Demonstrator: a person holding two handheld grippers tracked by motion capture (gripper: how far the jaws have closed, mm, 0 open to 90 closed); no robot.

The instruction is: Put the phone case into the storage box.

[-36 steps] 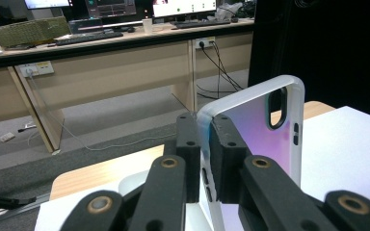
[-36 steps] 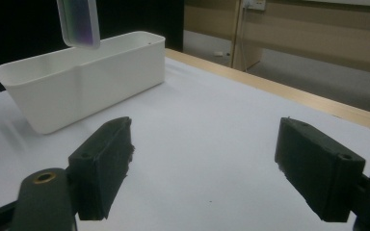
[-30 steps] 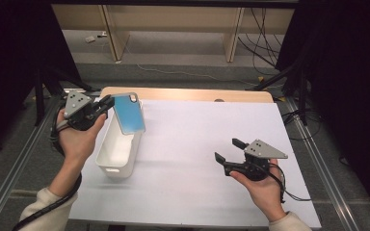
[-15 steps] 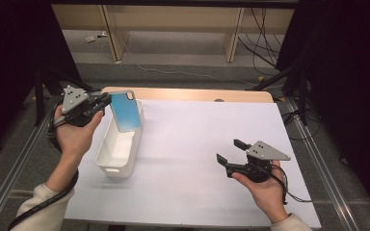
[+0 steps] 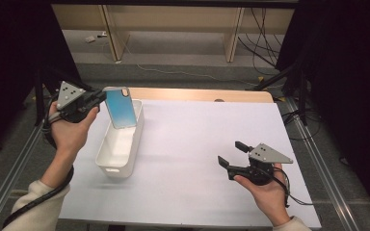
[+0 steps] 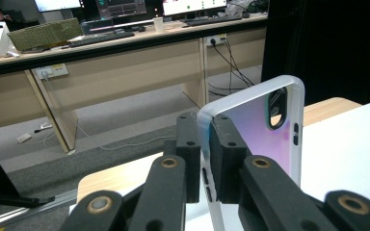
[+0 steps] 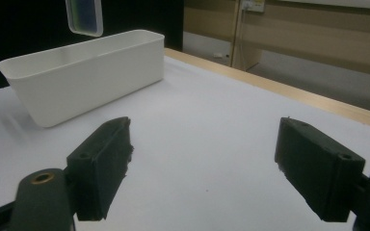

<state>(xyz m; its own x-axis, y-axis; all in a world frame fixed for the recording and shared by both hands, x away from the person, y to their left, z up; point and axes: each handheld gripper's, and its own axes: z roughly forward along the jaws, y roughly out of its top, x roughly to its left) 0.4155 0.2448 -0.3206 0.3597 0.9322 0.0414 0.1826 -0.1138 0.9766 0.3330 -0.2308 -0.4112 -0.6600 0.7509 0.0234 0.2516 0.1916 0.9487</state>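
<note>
Room: dim workshop; wooden desks with monitors and trailing cables stand past the bench at 12 o'clock.
Bench: white sheet (image 5: 197, 159) over a wooden top, black drapes at 3 and 9 o'clock.
Left gripper (image 5: 99, 97): at 10 o'clock, jaws clamped flat on one long edge of the phone case (image 5: 121, 107), near a corner; the left gripper view shows both pads pressing the translucent rim (image 6: 207, 130).
Phone case: off the bench, held nearly upright and slightly tilted, camera cut-out uppermost, over the far end of the white bin (image 5: 107, 168).
Right gripper (image 5: 235, 155): at 5 o'clock, low over the sheet, jaws wide apart with nothing between them, well apart from the bin.
Bin contents: a long white open tub; the part of its floor visible from above looks bare, though the case hides the far end.
Risk, slip: the hold is only on a thin rim near a corner, so the case could pivot or slide out between the pads.
Risk, rim strike: lowered at this tilt, its bottom corner may catch the bin's far wall and shove or tip the light tub.
Risk, no brace: the right gripper is too far off to steady the bin.
</note>
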